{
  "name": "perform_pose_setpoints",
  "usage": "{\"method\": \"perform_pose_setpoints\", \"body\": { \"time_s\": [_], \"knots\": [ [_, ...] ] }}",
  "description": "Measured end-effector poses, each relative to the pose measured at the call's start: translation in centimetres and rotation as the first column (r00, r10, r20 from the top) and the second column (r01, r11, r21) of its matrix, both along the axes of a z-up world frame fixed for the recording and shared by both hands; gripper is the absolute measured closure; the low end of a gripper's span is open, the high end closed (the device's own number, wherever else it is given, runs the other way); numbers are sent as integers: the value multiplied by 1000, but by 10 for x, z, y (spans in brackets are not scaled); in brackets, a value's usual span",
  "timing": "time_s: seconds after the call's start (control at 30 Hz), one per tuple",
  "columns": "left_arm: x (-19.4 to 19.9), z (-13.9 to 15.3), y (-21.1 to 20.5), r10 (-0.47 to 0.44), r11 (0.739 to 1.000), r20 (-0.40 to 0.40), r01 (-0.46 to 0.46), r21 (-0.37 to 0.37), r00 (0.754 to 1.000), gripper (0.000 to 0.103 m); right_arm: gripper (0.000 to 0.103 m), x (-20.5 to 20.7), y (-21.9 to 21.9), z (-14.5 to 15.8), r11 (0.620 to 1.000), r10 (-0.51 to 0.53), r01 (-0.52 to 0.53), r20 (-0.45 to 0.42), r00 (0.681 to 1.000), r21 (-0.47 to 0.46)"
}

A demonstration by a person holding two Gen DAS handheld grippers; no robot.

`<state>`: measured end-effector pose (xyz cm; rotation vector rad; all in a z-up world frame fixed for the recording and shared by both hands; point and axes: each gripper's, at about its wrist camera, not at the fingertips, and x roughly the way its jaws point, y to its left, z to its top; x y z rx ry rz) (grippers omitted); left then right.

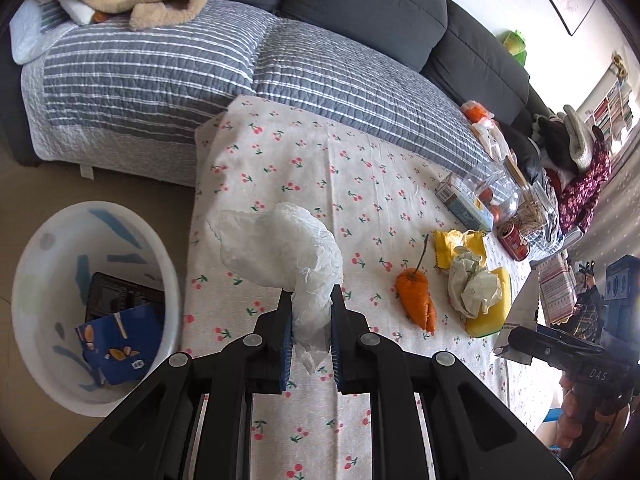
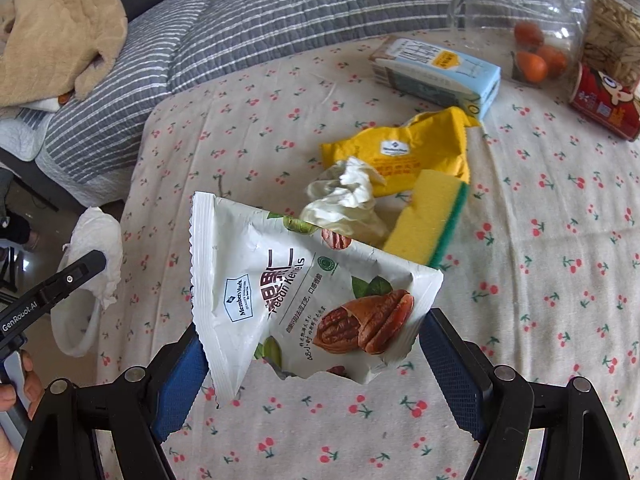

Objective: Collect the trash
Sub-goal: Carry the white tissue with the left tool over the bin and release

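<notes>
Left gripper point(image 1: 311, 300): jaws nearly closed, clamped on one white crumpled tissue point(image 1: 288, 256) held above the desk point(image 1: 320, 160) near its left edge, beside one white bin point(image 1: 36, 312) on the floor. Right gripper point(image 2: 312, 344): jaws wide, gripping one pecan kernels packet point(image 2: 296, 292) across its width. Remaining on the desk: one yellow wrapper point(image 2: 416, 148), one crumpled paper point(image 2: 344, 200), one sponge point(image 2: 428, 216). Desk's near half is open.

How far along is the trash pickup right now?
Done: a blue box and a black tray lie in the white bin. In hand: the left gripper pinches a crumpled tissue; the right gripper holds a pecan bag. Left: yellow wrapper, crumpled paper, red can.
</notes>
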<state>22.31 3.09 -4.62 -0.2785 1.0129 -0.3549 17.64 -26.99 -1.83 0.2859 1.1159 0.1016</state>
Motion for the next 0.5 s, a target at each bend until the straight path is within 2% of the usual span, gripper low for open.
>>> {"method": "perform_pose_setpoints", "body": {
  "time_s": [0.5],
  "knots": [
    [-16,-5,101,143,988,-14,-142,58,990,87,17,20,93,-21,992,128,-129,-20,992,-19]
  ]
}}
